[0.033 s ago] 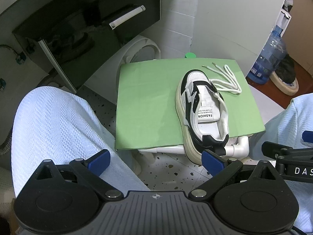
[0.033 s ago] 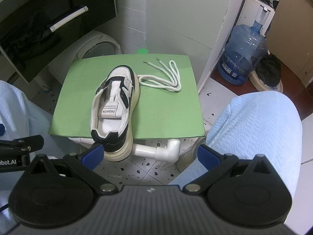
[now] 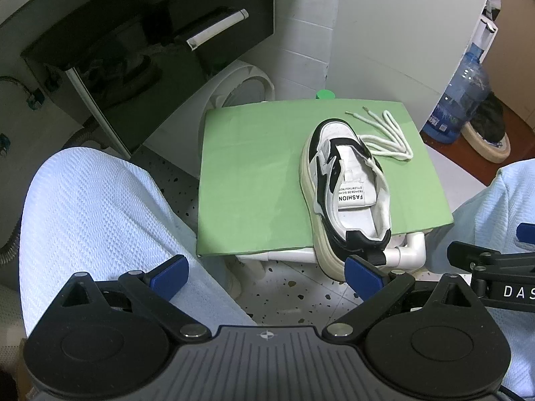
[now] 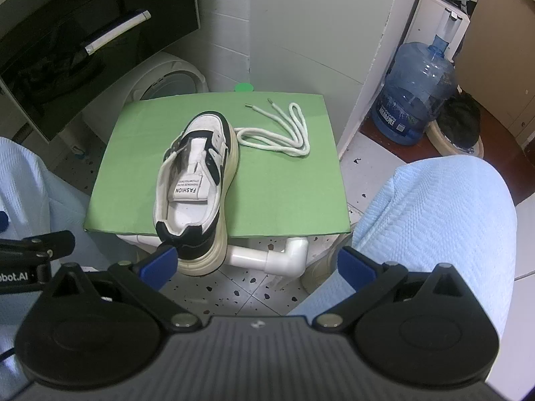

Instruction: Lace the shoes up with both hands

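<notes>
A white and black sneaker (image 3: 347,187) lies on a green mat (image 3: 250,173), toe pointing away and heel hanging over the near edge. It has no lace in it. The loose white lace (image 3: 388,137) lies in loops on the mat, right of the toe. In the right wrist view the sneaker (image 4: 197,180) is left of centre and the lace (image 4: 281,133) is beside it. My left gripper (image 3: 265,276) is open and empty, short of the heel. My right gripper (image 4: 256,266) is open and empty too, near the mat's front edge.
The mat (image 4: 284,193) rests on a white pipe frame (image 4: 284,257) over a speckled floor. A person's knees in light blue cloth (image 3: 93,220) (image 4: 434,227) flank it. A blue water jug (image 4: 414,100) stands at the right and a black cabinet (image 3: 133,50) at the back left.
</notes>
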Available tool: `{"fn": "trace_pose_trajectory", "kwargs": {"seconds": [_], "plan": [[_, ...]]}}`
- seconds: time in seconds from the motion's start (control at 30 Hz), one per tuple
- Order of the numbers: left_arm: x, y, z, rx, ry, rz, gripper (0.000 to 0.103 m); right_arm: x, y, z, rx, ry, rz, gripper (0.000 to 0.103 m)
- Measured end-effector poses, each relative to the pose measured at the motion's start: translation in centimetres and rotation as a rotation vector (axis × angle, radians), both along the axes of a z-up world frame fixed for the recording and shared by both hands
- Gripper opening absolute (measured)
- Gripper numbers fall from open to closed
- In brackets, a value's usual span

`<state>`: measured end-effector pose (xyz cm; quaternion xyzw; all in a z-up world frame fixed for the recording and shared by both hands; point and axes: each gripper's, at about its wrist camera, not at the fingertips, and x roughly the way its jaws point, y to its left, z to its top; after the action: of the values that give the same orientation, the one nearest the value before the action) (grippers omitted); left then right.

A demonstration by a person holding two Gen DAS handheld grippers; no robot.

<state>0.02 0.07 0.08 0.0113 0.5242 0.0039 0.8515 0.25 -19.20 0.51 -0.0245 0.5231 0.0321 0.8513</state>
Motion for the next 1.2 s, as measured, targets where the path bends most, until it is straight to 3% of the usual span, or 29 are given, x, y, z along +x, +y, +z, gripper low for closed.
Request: {"fn": "trace_pose_trajectory", "kwargs": {"seconds": [0.83,1.2], "plan": [[-0.19,0.09,0.27,0.016,-0.015,0.002,0.1,-0.39,-0.08,0.6,-0.012,-0.027,0.014,0.103],[-0.24,-0.63,0.24,0.004,-0.011,-0.048,0.095,-0.39,0.24,0.67,-0.014,-0.035,0.018,0.103]]}}
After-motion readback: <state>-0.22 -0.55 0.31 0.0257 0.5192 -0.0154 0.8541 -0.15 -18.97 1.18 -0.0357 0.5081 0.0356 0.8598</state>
